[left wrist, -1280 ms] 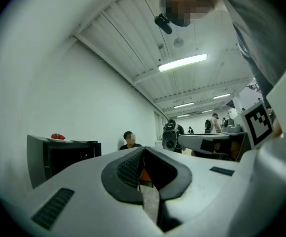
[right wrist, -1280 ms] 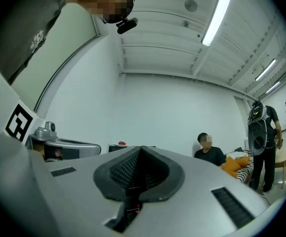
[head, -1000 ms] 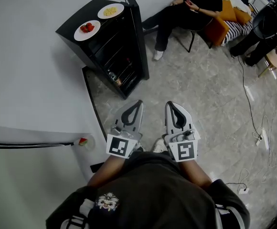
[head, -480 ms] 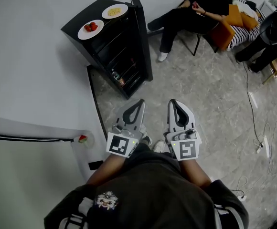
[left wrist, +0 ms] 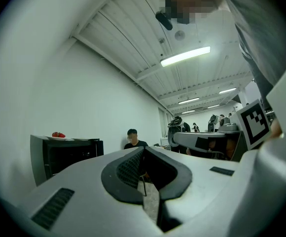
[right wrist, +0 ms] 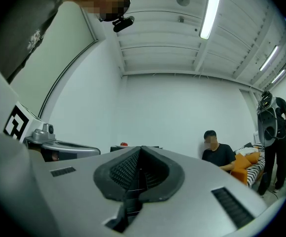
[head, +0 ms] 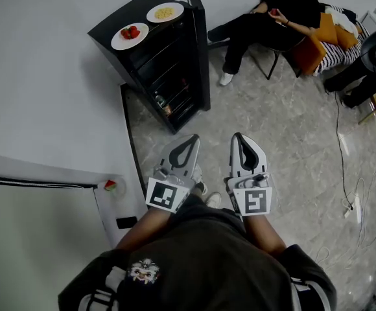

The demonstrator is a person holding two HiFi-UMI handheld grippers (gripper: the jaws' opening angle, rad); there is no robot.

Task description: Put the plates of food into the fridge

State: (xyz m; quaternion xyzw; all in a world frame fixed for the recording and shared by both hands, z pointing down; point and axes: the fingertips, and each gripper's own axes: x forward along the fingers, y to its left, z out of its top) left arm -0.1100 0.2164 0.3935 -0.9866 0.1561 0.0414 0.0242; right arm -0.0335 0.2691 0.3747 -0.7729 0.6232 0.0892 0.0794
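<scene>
A small black fridge [head: 150, 57] stands against the wall with its door [head: 198, 41] swung open. On its top sit two white plates: one with red pieces [head: 129, 35] and one with yellow food [head: 164, 11]. My left gripper [head: 189, 138] and right gripper [head: 238, 137] are held side by side close to my body, well short of the fridge, both shut and empty. The left gripper view shows the fridge [left wrist: 64, 154] and the red food plate [left wrist: 58, 136] far off at the left. The right gripper view shows only a sliver of the fridge top [right wrist: 133, 146].
A person in black [head: 275, 18] sits on a chair right of the fridge, by an orange cushion [head: 314, 41]. Cables [head: 347, 154] run over the floor at the right. A white partition [head: 39, 212] with a small red item [head: 111, 186] stands at my left.
The fridge and seated person have shifted slightly right and down in the head view as my head moved. Both grippers stay shut in about the same place.
</scene>
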